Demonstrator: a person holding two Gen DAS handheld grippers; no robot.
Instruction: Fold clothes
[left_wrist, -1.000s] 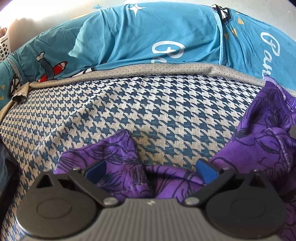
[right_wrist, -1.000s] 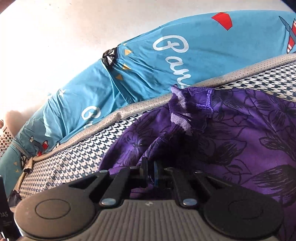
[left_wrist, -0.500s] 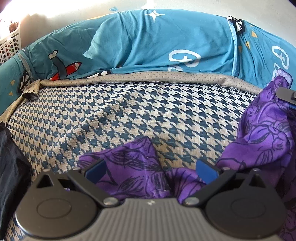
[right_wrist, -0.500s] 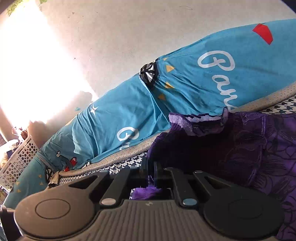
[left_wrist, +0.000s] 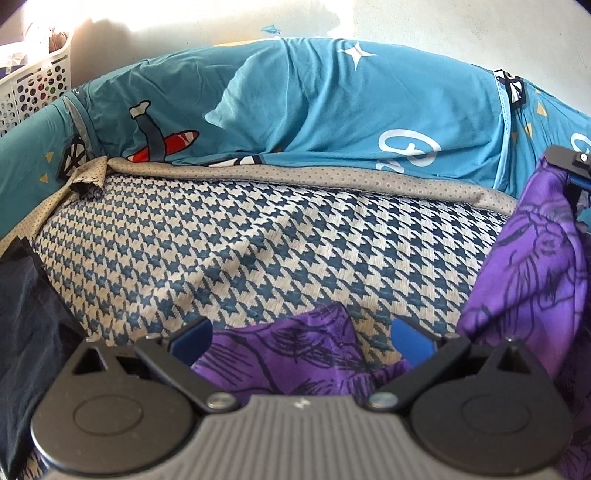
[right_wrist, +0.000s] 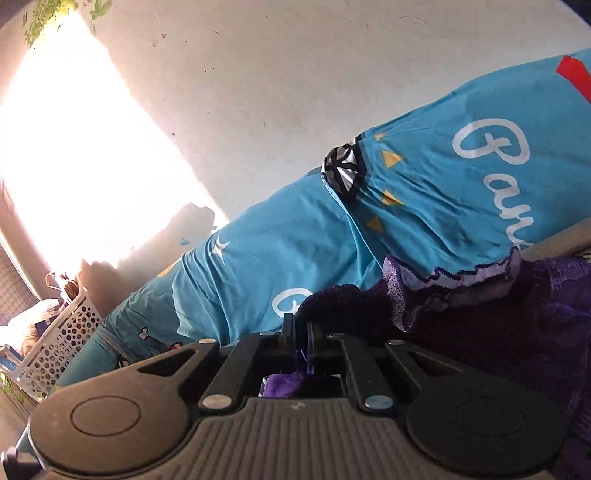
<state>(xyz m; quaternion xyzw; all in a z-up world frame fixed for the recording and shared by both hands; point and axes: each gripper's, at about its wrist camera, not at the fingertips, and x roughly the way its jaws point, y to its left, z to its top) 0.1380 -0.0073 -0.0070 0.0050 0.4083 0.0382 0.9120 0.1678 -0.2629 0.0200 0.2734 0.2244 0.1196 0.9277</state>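
Observation:
A purple garment with dark flower outlines (left_wrist: 535, 266) hangs up at the right of the left wrist view, and a corner of it (left_wrist: 295, 350) lies on the houndstooth bed cover between my left fingers. My left gripper (left_wrist: 299, 338) is open just above that corner, not gripping it. In the right wrist view my right gripper (right_wrist: 301, 332) is shut on the purple garment (right_wrist: 498, 317) and holds it lifted above the bed. Its black tip shows in the left wrist view (left_wrist: 570, 162) at the top of the raised cloth.
The blue-and-cream houndstooth cover (left_wrist: 240, 240) spreads ahead. Turquoise printed pillows (left_wrist: 332, 110) line the far wall. A white perforated basket (left_wrist: 33, 88) stands at the far left. A dark cloth (left_wrist: 26, 314) lies at the left edge.
My right gripper has lifted the purple garment up off the bed and tilted. My left gripper has drawn back a little, so the purple corner sits lower between its open fingers.

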